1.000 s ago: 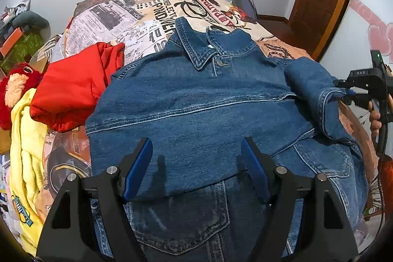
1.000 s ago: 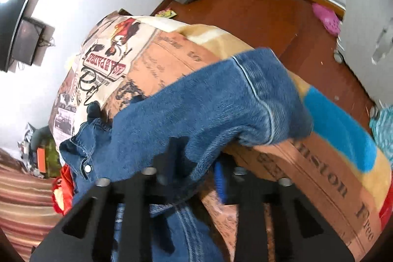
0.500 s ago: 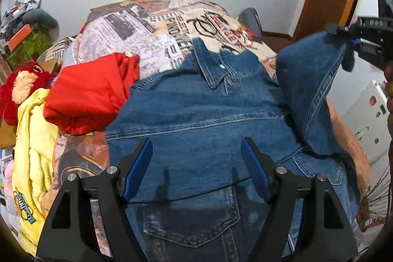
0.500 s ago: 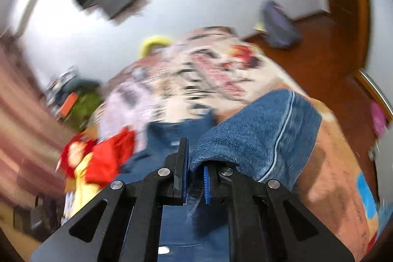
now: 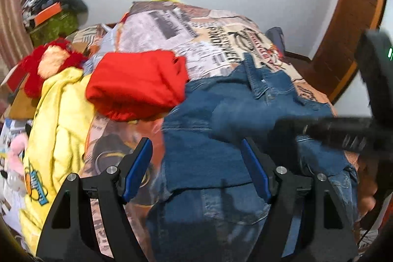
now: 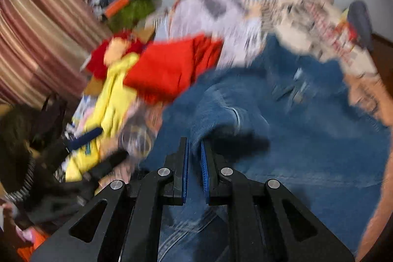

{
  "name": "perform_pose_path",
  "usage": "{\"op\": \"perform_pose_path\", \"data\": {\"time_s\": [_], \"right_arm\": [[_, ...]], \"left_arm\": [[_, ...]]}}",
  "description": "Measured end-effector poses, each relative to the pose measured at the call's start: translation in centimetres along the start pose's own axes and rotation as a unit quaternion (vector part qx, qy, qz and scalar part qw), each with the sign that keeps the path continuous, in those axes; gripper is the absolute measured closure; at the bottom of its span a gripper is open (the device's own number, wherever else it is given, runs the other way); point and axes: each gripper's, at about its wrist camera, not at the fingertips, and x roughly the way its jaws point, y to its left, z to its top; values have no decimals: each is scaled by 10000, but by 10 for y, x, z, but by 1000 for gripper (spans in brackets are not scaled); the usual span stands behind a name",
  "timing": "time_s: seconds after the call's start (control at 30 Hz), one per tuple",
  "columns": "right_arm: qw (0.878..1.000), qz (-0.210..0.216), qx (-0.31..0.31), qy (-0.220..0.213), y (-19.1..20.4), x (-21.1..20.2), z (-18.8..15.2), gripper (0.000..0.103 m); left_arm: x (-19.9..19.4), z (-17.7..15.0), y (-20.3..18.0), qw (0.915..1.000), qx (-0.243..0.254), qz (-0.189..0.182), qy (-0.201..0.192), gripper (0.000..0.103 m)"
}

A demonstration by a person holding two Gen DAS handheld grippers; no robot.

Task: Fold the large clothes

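Observation:
A blue denim jacket [image 5: 221, 158] lies spread on the bed, collar toward the far wall; it also fills the right wrist view [image 6: 307, 139]. My right gripper [image 6: 195, 151] is shut on the jacket's right sleeve [image 6: 221, 119] and holds its cuff over the jacket's body. In the left wrist view that gripper shows as a blurred black bar [image 5: 331, 129] reaching across the jacket. My left gripper [image 5: 196, 158] is open and empty, hovering over the jacket's lower left edge.
A folded red garment [image 5: 137, 90] lies left of the jacket, with a yellow garment [image 5: 56, 129] and a red plush toy [image 5: 49, 63] further left. The newspaper-print bedspread [image 5: 186, 26] covers the bed. A wooden door [image 5: 348, 41] stands at right.
My right gripper has swung the sleeve from the bed's right side up and leftward across the jacket's body. My left gripper has shifted left, staying open.

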Motion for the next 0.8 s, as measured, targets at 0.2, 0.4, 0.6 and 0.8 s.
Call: {"op": "perform_pose_path", "data": {"time_s": [0.2, 0.4, 0.6, 0.8], "right_arm": [[9956, 411, 239, 813, 1, 31, -19, 94], [9968, 256, 111, 750, 3, 7, -20, 85], [9996, -284, 71, 43, -23, -45, -23, 75], [9908, -1158, 338, -618, -70, -98, -44, 65]], "left_arm": [[2, -13, 18, 9995, -243, -22, 204, 29], [8, -16, 16, 9983, -409, -237, 352, 29], [14, -13, -7, 9981, -204, -386, 435, 29], [28, -6, -45, 9971, 254, -488, 520, 29]]}}
